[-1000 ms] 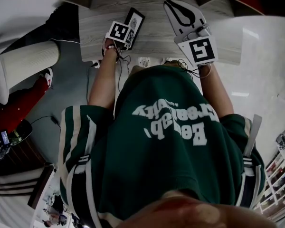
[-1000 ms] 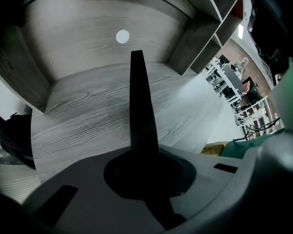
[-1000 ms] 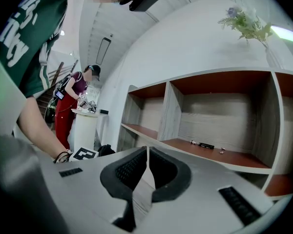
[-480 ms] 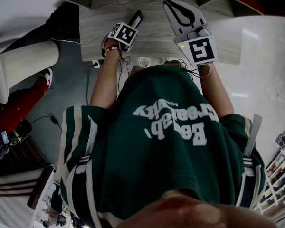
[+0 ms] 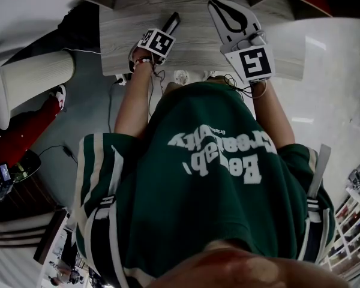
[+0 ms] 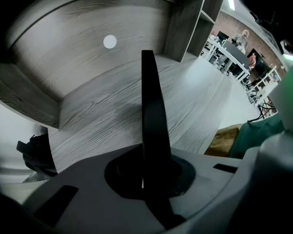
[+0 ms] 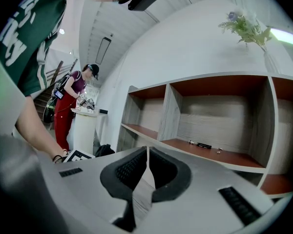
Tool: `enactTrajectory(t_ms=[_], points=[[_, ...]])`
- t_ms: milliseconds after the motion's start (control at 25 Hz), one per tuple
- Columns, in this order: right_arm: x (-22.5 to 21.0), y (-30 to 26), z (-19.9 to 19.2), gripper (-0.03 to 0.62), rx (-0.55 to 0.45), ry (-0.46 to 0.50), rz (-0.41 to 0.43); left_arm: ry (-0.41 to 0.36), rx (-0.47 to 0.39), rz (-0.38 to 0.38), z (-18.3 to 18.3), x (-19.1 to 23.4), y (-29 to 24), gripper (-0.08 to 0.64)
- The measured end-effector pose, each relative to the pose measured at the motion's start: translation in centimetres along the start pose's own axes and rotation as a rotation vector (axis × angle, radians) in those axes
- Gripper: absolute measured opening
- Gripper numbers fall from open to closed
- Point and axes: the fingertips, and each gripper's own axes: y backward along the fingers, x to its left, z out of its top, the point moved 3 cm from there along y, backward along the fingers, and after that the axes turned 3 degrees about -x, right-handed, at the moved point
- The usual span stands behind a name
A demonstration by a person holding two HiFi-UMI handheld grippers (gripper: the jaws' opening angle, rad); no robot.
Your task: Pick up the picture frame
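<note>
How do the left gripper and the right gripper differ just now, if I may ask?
The left gripper points straight down; the right gripper lies about level. The left gripper is clamped on the black picture frame; the right gripper holds nothing. Both have jaws closed.

White block lettering ran across the chest of the green shirt [image 5: 216, 155] and stood upside down in the head view. One line began "Ba" and ended "ap,". The other began "Crea" and ended "ly". The letters between were too warped by the cloth's folds to read. A much smaller line at the print's upper edge was too fine to make out. In the right gripper view a few white letters of the same print showed at the shirt's edge, but none could be read.

The left marker cube [image 5: 156, 42] on the left gripper [image 6: 147, 179] and the right marker cube [image 5: 254, 63] on the right gripper [image 5: 216, 5] each bore a black-and-white square code on the top face. The codes held no letters or numbers.
</note>
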Motion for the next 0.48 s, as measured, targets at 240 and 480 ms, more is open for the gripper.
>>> enactTrajectory(t_ms=[240, 480], points=[[0.1, 0.3, -0.6, 0.040, 0.016, -0.004, 0.001, -0.003, 0.002, 0.013, -0.2, 0.2, -0.3, 0.026], [0.0, 1.1, -1.3, 0.040, 0.047, -0.003, -0.003, -0.011, 0.000, 0.024, -0.4, 0.1, -0.4, 0.026]])
